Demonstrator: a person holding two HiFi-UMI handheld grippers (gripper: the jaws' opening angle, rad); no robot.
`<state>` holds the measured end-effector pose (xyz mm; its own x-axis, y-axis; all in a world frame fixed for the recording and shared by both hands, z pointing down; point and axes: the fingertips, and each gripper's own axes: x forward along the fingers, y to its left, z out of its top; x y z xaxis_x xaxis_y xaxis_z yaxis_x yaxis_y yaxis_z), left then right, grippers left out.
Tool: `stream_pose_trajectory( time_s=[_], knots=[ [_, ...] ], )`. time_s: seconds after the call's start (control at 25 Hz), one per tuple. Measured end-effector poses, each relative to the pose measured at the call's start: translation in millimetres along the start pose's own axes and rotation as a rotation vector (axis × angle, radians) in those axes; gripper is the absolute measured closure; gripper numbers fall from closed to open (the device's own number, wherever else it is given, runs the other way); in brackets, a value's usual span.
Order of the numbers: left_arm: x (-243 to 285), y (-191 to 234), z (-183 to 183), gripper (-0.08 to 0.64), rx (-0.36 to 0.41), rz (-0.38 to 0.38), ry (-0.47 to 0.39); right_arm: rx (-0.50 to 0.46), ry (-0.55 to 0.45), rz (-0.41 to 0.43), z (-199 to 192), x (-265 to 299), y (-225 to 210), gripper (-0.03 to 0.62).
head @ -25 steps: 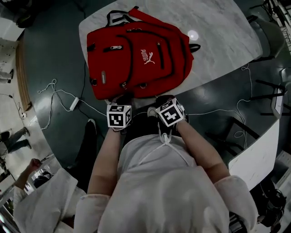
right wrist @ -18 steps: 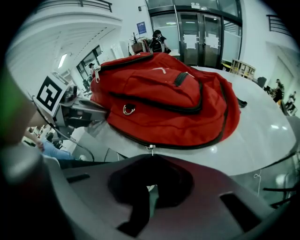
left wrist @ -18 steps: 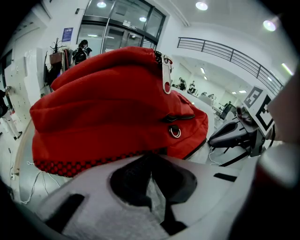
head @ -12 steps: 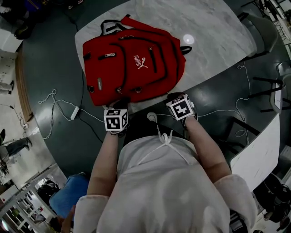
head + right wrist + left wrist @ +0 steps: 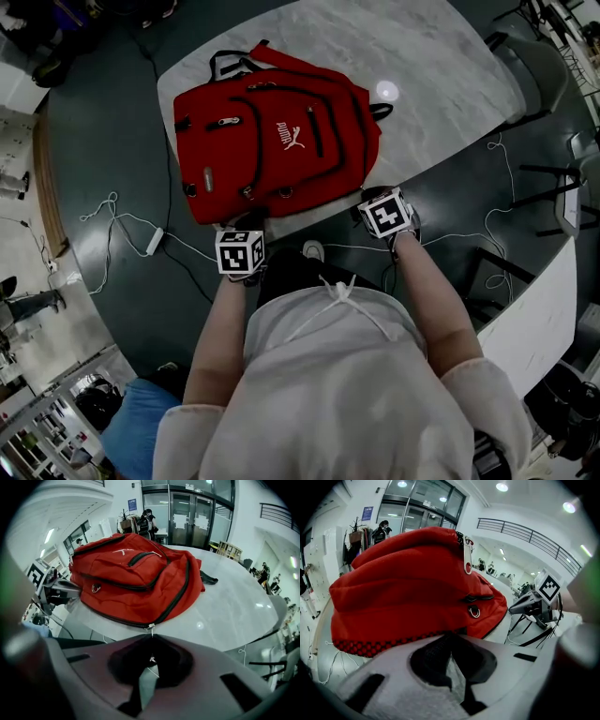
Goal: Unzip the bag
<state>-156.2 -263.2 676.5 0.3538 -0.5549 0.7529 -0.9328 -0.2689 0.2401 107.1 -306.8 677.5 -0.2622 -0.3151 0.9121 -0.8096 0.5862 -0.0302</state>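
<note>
A red backpack (image 5: 281, 141) lies flat on the marble table (image 5: 441, 84). My left gripper (image 5: 247, 225) is at its near bottom edge; in the left gripper view the gripper (image 5: 451, 637) is shut on the checkered lower edge of the bag (image 5: 417, 588). My right gripper (image 5: 375, 195) is at the bag's near right corner. In the right gripper view the jaws (image 5: 151, 638) are shut, with the main zip's slider (image 5: 150, 626) right at their tips and its pull between them. The backpack (image 5: 136, 578) fills the view beyond.
White cables (image 5: 122, 211) and a small adapter (image 5: 153, 241) trail over the dark floor on the left. Chairs (image 5: 539, 66) stand at the table's right side, and a white tabletop (image 5: 534, 314) is lower right. A blue object (image 5: 131, 441) sits at the bottom left.
My right gripper has moved right and away from the left one, along the bag's near edge. The left gripper has stayed at the bottom edge. The bag shifted slightly.
</note>
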Motion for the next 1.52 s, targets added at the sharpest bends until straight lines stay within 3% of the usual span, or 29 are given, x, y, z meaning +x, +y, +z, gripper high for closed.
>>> stream_pose_trajectory(
  time_s=[0.36, 0.68, 0.88, 1.04, 1.2, 1.52],
  knots=[
    [1.9, 1.6, 1.7, 0.537, 0.027, 0.023, -0.006, 0.043, 0.001, -0.073, 7.6, 2.6, -34.2, 0.565],
    [4.2, 1.3, 2.7, 0.537, 0.062, 0.064, -0.020, 0.161, -0.020, -0.086, 8.1, 3.5, -42.3, 0.561],
    [-4.8, 0.9, 2.2, 0.537, -0.002, 0.044, -0.057, 0.165, -0.104, -0.161, 15.1, -11.5, -35.5, 0.561],
    [-23.8, -12.2, 24.5, 0.537, 0.002, 0.029, -0.169, 0.229, -0.216, -0.124, 33.1, -33.2, -25.2, 0.561],
    [-49.0, -37.3, 71.7, 0.537, 0.034, -0.008, -0.311, 0.252, -0.371, -0.076, 71.0, -68.7, -10.3, 0.561],
    [-131.7, -87.8, 202.9, 0.537, 0.134, -0.077, -0.666, 0.127, -0.732, -0.014, 161.5, -167.2, 22.5, 0.563]
  ],
)
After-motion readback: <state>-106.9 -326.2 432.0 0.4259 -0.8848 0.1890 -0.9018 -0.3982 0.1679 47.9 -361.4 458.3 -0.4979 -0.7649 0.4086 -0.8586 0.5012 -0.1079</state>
